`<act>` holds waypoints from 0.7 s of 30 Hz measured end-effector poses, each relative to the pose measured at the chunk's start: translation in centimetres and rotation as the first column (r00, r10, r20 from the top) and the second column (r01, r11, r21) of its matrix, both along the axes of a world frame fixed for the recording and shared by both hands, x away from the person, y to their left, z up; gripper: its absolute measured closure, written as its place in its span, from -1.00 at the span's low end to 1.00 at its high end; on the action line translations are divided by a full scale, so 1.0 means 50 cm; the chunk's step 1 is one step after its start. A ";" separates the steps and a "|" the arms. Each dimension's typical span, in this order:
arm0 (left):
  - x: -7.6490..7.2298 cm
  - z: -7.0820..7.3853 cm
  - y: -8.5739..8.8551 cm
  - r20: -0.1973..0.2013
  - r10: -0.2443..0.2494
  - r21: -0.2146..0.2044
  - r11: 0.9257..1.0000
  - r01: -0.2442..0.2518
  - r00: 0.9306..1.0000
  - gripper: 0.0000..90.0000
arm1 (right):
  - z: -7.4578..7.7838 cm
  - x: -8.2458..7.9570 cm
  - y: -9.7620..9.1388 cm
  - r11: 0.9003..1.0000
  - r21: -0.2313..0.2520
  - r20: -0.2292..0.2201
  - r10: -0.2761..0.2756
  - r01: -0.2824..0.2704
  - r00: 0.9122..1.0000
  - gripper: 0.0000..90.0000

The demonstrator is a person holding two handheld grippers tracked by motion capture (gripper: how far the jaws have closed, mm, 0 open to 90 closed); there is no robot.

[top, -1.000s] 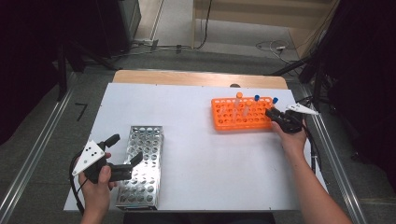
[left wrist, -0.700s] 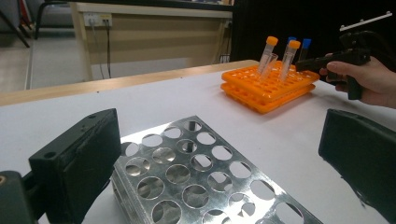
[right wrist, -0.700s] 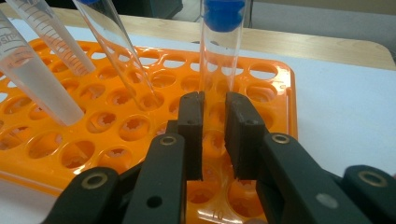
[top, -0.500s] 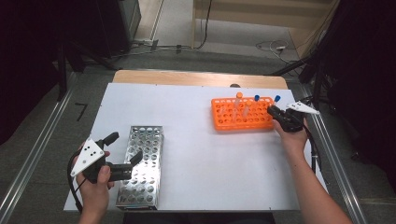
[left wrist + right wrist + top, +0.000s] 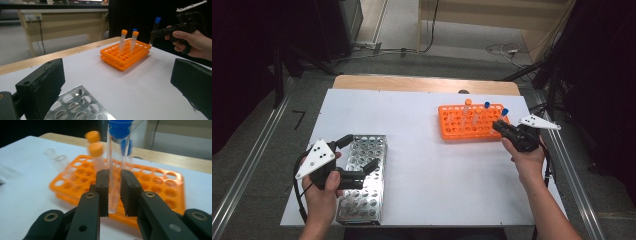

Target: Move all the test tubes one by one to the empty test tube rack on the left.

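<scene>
Right gripper [image 5: 114,195] has its jaws clamped on a blue-capped tube [image 5: 117,157], held upright just clear of the orange rack [image 5: 469,122] near the tabletop's far right corner. Left gripper [image 5: 357,160] hovers with its jaws apart and empty over the metal rack [image 5: 362,200] at the near left edge. Looks like an early-stage transfer: no tube visible in the metal rack. Count: two racks; in orange, two orange-capped tubes, one blue-capped, two uncapped ones, blurred; one more in the jaws.
</scene>
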State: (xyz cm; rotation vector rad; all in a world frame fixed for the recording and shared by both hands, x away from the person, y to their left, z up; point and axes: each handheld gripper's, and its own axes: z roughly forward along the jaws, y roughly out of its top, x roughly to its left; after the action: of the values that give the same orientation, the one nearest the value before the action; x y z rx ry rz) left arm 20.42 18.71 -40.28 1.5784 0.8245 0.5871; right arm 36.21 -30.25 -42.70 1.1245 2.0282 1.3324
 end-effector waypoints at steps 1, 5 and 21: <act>0.003 0.003 -0.007 -0.006 -0.013 -0.001 1.000 0.013 1.000 -1.00 | 0.003 -0.010 0.007 1.000 -0.001 -0.004 0.014 -0.014 1.000 0.67; 0.018 0.010 -0.038 -0.022 -0.052 -0.004 0.999 0.052 0.998 -1.00 | 0.016 -0.050 0.038 0.997 -0.017 -0.002 0.078 -0.078 0.997 0.67; 0.074 0.011 -0.154 -0.071 -0.166 -0.025 0.986 0.164 0.984 -0.91 | 0.027 -0.156 0.149 0.949 -0.007 -0.022 0.314 -0.314 0.949 0.67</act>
State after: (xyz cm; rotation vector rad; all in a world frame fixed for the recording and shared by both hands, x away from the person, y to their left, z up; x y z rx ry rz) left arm 24.13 10.99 -39.72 1.6400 0.7427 0.4029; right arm 28.41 -22.81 -41.32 0.8356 2.2982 1.4606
